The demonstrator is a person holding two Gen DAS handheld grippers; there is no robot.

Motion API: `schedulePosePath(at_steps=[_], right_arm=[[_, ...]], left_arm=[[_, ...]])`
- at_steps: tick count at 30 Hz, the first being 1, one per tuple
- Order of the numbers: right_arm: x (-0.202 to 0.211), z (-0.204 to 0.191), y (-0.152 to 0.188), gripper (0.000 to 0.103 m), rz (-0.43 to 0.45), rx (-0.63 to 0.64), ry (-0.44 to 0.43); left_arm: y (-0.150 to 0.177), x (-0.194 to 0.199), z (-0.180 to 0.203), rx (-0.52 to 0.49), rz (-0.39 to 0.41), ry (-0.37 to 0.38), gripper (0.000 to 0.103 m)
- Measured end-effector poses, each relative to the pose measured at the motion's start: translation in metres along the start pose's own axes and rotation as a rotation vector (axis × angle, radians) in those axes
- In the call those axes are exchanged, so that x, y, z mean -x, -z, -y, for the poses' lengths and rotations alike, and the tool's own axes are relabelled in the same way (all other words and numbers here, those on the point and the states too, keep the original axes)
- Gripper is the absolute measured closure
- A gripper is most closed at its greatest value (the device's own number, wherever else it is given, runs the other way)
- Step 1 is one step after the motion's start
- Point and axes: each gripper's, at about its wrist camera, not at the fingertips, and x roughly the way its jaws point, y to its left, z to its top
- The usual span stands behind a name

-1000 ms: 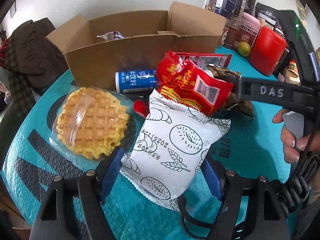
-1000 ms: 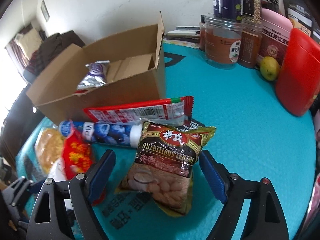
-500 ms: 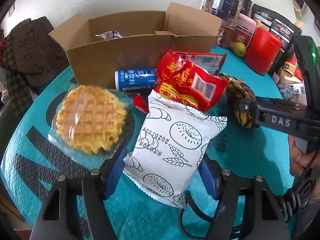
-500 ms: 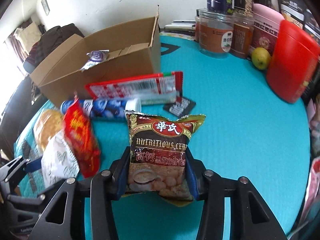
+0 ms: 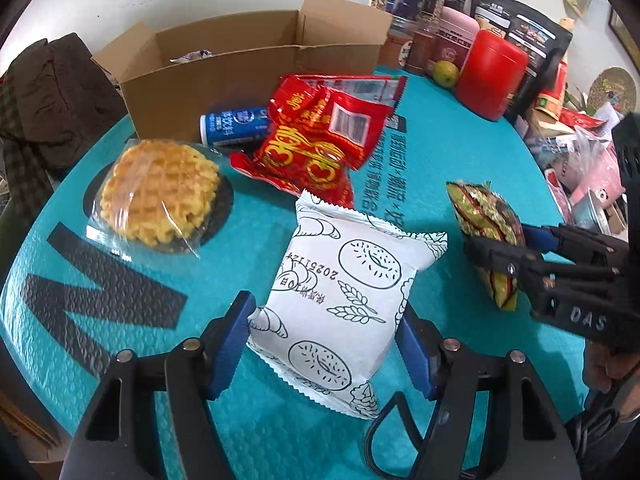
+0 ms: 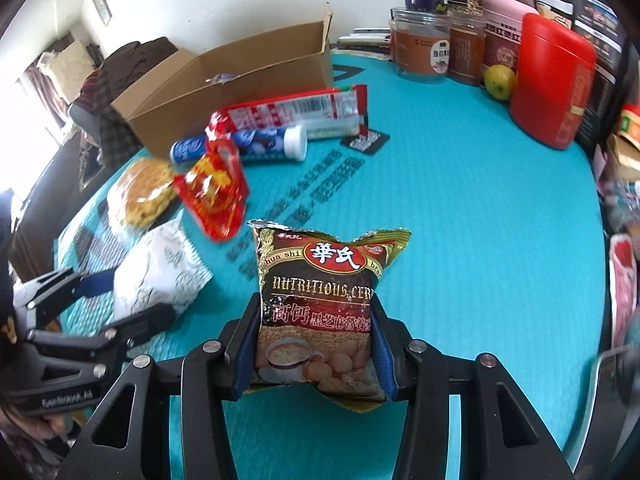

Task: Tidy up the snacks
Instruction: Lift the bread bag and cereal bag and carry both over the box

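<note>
The brown and gold crinkly cereal bag (image 6: 320, 304) sits low in the middle of the right wrist view, squeezed on both sides by the right claw (image 6: 314, 344). In the left wrist view, the white puffy bread bag with doodles (image 5: 340, 300) is in the lower middle, pinched between the blue pads of the left claw (image 5: 324, 344). Both bags look picked up. The open brown cardboard box (image 5: 248, 76) waits at the upper middle on the teal desk (image 5: 440, 160). I think the next move is to carry each bag over the red snack bag (image 5: 320, 140) and drop it in the box.
</note>
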Motion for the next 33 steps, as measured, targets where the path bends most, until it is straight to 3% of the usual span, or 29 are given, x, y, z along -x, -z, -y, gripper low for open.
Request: schedulePosePath(at_steps=[7, 13, 15, 19, 21, 23, 25, 33], right_arm=[[0.013, -0.006, 0.022, 0.055, -0.021, 0.016, -0.016], [0.009, -0.006, 0.029, 0.046, -0.030, 0.008, -0.006], [0.005, -0.005, 0.031, 0.043, -0.044, -0.005, -0.014], [0.003, -0.007, 0.034, 0.042, -0.040, 0.010, -0.002], [0.003, -0.009, 0.035, 0.042, -0.035, 0.013, 0.006], [0.005, -0.010, 0.035, 0.047, -0.024, 0.020, 0.013], [0.009, -0.013, 0.035, 0.053, -0.007, 0.032, 0.016], [0.014, -0.027, 0.030, 0.056, 0.003, 0.058, -0.027]], left_arm=[[0.004, 0.000, 0.012, -0.058, -0.026, 0.003, 0.035], [0.000, -0.017, 0.017, -0.118, -0.044, -0.045, 0.026], [-0.001, -0.023, 0.017, -0.117, -0.059, -0.031, 0.026], [0.000, -0.021, 0.017, -0.127, -0.018, 0.004, 0.026], [0.001, -0.018, 0.016, -0.121, 0.001, 0.022, 0.040], [0.002, -0.016, 0.017, -0.128, 0.007, 0.027, 0.045], [0.002, -0.014, 0.016, -0.117, 0.007, 0.038, 0.045], [0.005, 0.002, 0.004, -0.075, 0.007, 0.076, 0.047]])
